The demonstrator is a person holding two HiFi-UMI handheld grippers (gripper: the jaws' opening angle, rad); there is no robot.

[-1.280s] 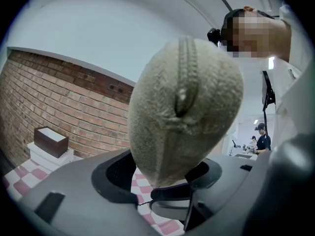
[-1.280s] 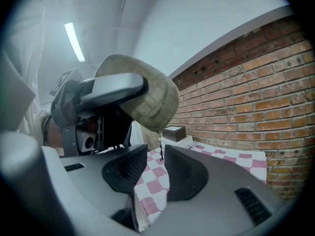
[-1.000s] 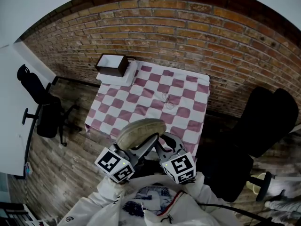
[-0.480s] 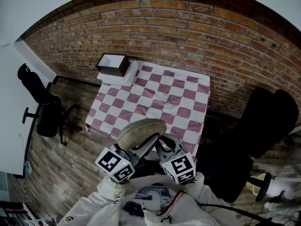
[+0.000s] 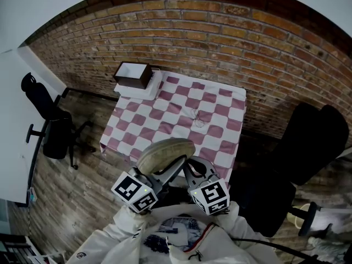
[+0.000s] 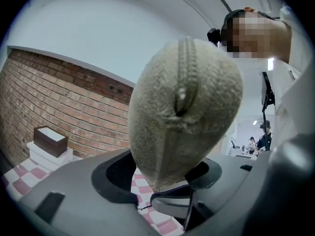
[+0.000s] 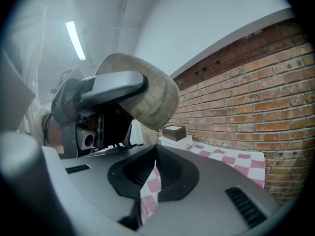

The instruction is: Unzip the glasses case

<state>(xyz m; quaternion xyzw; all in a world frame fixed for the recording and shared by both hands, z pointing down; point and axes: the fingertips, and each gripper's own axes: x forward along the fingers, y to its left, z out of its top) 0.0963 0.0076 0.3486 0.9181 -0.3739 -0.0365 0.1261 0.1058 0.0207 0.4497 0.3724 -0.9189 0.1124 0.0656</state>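
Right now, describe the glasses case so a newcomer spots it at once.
Find the pink-and-white checked tablecloth by the brick wall. Over its near edge, the left gripper clamps an oval beige fabric glasses case. Unlike the dark brown box at the far corner, it has a zip.

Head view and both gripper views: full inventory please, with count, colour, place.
beige fabric glasses case: 1, beige, held up in front of the person
checked tablecloth: 1, pink and white, on the table by the wall
wire-frame glasses: seemingly 1, clear, mid-cloth
dark brown box: 1, brown, on the white boxes
white boxes: seemingly 2, stacked at the cloth's far left corner
black office chair: 1, left of the table
black padded chair: 1, right of the table
brick wall: 1, red-brown, behind the table
left hand-held gripper: grey, shut on the case
right hand-held gripper: grey, jaws have just been closing, now together under the case's tip
white jacket: 1, bottom of the head view
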